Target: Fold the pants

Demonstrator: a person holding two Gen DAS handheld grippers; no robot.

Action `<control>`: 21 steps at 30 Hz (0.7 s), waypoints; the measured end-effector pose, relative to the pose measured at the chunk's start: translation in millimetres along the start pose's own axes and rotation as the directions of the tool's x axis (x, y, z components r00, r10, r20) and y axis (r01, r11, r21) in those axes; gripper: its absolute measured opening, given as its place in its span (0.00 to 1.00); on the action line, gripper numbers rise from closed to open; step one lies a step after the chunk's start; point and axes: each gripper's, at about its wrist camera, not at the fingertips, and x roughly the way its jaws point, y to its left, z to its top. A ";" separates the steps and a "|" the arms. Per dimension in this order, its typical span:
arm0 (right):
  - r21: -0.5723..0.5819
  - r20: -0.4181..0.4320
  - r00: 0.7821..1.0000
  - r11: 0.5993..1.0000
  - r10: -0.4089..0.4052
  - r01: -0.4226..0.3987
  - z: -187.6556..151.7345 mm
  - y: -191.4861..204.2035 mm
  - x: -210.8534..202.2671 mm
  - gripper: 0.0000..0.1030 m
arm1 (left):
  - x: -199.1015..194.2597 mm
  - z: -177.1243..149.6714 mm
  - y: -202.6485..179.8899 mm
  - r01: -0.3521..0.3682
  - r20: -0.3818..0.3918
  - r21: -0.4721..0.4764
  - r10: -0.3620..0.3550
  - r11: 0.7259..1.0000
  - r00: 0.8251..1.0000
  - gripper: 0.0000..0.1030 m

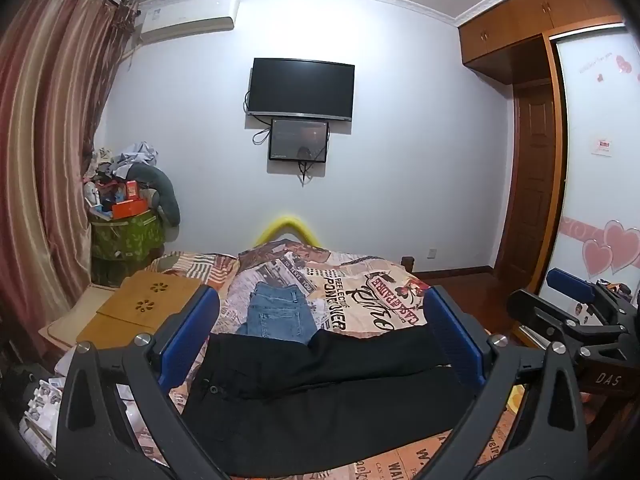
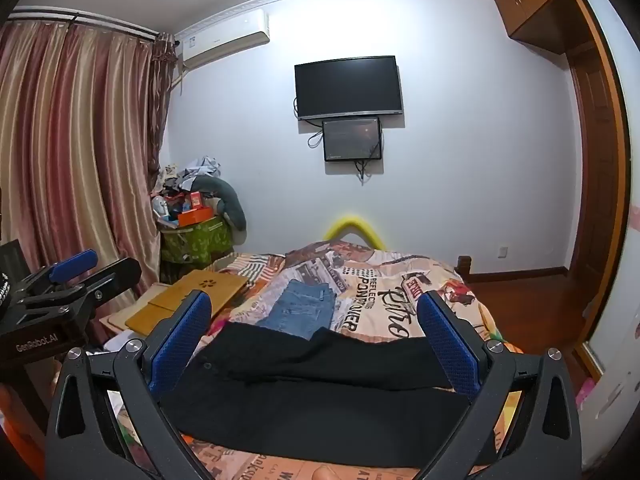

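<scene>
Filling the lower half of both views, the bed [image 1: 384, 304] wears a printed quilt with upside-down lettering; "REFLECTS", "POWER" and a red banner reading "CASA DEL PADRE" can be made out, and newspaper-style print near the front edge is too cut off to read. Striped pink and gold curtains [image 1: 44, 152] hang on the left, and a wooden wardrobe [image 1: 532, 16] stands on the right, its sliding panel decorated with pink hearts [image 1: 612, 248] and small writing too faint to read. On the far wall hangs a dark television [image 1: 301, 89] with a smaller screen [image 1: 298, 140] just below it, and a white air conditioner [image 1: 188, 18] sits high near the curtains.

Black pants [image 1: 320, 392] lie spread across the near part of the bed, waistband button to the left, legs running right. Folded blue jeans [image 1: 276, 312] lie just beyond them, their near edge overlapped by the black cloth. A wooden lap tray [image 1: 148, 308] with flower cut-outs rests on the bed's left side.

The left tool [image 1: 322, 332] hovers over the black pants, released, its blue pads wide apart and gripping nothing. The right tool [image 2: 314, 336] hangs likewise, spread wide and empty. Its side carries "DAS" in the left view; the left tool's body reads "GenRobot.AI" in the right view.
</scene>
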 end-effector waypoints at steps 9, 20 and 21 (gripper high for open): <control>0.002 -0.001 1.000 1.000 -0.001 0.001 -1.9 -2.8 -0.3 0.99 | 0.1 -3.9 -1.0 0.003 0.012 0.000 -0.003 1.000 1.000 1.00; 0.005 -0.004 1.000 1.000 -0.006 0.006 -1.4 -4.8 0.5 0.99 | 0.1 -3.8 4.4 0.008 0.014 -0.011 -0.008 1.000 1.000 1.00; 0.005 -0.004 1.000 1.000 -0.007 0.007 -1.7 -4.7 0.5 0.99 | -0.3 -4.0 4.5 0.008 0.015 -0.011 -0.007 1.000 1.000 1.00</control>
